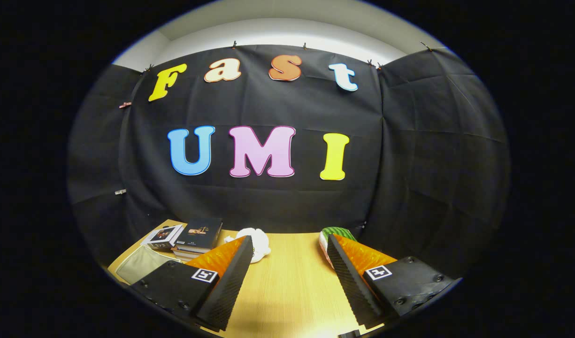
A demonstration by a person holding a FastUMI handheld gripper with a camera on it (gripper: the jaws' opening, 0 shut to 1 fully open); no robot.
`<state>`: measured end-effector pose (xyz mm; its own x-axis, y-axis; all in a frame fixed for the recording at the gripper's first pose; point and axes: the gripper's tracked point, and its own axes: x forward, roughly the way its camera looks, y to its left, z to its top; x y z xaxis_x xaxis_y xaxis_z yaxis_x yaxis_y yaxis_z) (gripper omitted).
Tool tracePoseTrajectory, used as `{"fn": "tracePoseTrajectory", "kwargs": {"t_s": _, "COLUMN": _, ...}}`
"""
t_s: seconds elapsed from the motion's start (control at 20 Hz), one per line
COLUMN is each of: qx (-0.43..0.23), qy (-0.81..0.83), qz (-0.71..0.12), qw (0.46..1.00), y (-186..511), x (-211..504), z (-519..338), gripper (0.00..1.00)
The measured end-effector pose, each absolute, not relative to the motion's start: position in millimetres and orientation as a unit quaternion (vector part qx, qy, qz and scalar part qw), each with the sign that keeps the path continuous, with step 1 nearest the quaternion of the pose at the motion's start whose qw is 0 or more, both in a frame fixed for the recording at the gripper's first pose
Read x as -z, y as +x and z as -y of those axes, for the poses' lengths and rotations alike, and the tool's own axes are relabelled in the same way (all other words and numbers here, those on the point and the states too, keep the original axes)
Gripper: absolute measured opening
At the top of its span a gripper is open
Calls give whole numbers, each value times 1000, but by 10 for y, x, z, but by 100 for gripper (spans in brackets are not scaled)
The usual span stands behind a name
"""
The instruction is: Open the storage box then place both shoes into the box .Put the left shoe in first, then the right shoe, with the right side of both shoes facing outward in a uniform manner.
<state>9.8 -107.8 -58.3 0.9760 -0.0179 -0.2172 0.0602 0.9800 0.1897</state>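
Note:
My gripper (289, 246) is held above a light wooden table (292, 281), its two black ribbed fingers with orange backs spread wide apart and nothing between them. Beyond the left fingertip lies a white object (258, 243), partly hidden by that finger; I cannot tell what it is. Just past the right fingertip sits a green-striped, white and red object (333, 234), mostly hidden behind the finger. Neither one touches the fingers.
A stack of books (198, 237) with a smaller book (164, 238) beside it stands at the table's far left corner. A pale flat pouch (139, 265) lies near the left edge. The black cloth wall rises right behind the table.

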Motion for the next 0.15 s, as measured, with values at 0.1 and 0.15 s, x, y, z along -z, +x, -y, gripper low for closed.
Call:
{"fn": "tracePoseTrajectory", "kwargs": {"t_s": 0.1, "qx": 27, "qy": 109, "qz": -116, "qw": 987, "y": 69, "x": 648, "z": 1191, "gripper": 98}}
{"fn": "tracePoseTrajectory", "kwargs": {"t_s": 0.15, "qx": 30, "qy": 113, "qz": -117, "qw": 986, "y": 75, "x": 682, "z": 1234, "gripper": 98}}
